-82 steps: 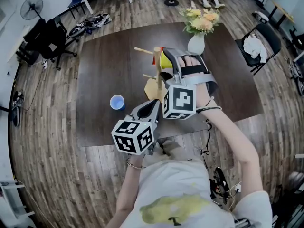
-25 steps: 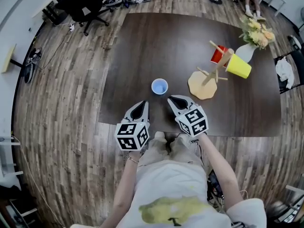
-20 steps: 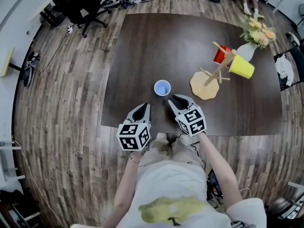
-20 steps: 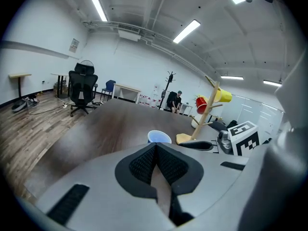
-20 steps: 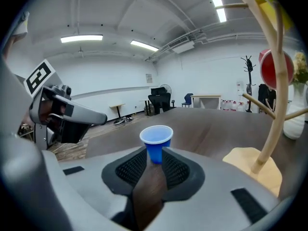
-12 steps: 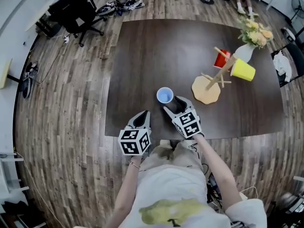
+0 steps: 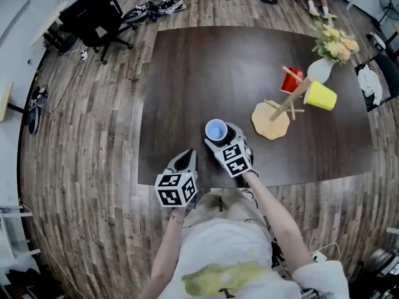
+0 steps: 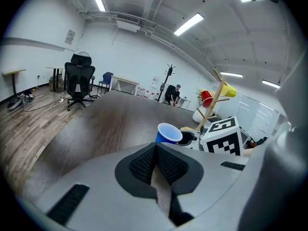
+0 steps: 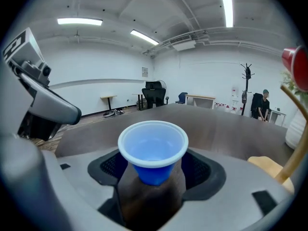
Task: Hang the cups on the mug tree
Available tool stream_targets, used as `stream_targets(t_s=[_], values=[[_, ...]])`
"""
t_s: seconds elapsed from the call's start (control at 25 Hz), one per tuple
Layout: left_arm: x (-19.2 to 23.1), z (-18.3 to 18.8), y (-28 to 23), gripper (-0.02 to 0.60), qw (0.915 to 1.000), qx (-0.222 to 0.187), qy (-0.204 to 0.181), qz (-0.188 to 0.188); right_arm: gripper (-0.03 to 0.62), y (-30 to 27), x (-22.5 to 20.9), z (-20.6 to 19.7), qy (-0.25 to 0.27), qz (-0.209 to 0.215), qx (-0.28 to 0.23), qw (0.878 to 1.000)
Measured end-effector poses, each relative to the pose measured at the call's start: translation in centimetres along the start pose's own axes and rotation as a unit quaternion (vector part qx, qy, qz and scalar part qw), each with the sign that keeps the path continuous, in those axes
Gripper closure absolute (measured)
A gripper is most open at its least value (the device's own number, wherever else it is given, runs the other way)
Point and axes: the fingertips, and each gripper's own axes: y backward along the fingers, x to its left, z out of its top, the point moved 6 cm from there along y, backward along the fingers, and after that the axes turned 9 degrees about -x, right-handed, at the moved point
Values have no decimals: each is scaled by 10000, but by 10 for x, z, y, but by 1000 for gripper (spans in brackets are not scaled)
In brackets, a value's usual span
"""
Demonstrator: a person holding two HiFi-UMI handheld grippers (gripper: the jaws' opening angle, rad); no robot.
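Observation:
A blue cup (image 7: 216, 130) stands upright on the dark table (image 7: 187, 92), near its front edge. My right gripper (image 7: 219, 137) has just been opening, and the blue cup (image 9: 153, 150) stands between its wide jaws, with the pads clear of the cup's sides. My left gripper (image 7: 186, 158) is shut and empty, hanging over the table's front edge to the left of the cup. The wooden mug tree (image 7: 274, 118) stands at the right, with a yellow cup (image 7: 321, 96) and a red cup (image 7: 292, 80) on its pegs. In the left gripper view the blue cup (image 8: 168, 133) shows ahead.
A white vase of flowers (image 7: 324, 64) stands behind the mug tree. A black office chair (image 7: 93, 17) is on the wooden floor at the far left, and another chair with a cloth (image 7: 377, 64) is at the right.
My right gripper has moved forward and down to the blue cup, and its jaws have opened around it. The left gripper has sunk a little.

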Motion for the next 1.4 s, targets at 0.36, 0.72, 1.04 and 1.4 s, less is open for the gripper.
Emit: stream_targets(t_s=[0.36, 0.72, 1.04, 1.4], values=[[-9, 9, -9, 566, 9999, -92, 36, 136, 275, -8, -7, 12, -74, 119, -88, 9999], [-23, 23, -26, 566, 9996, -211, 16, 177, 278, 6, -27, 30, -637, 122, -510, 9966], [-39, 32, -33, 566, 9989, -425, 8, 201, 279, 23, -48, 43, -1160, 31, -858, 9895], [-55, 45, -46, 566, 9989, -429, -113, -154, 279, 39, -69, 53, -1881, -407, -1244, 9734]])
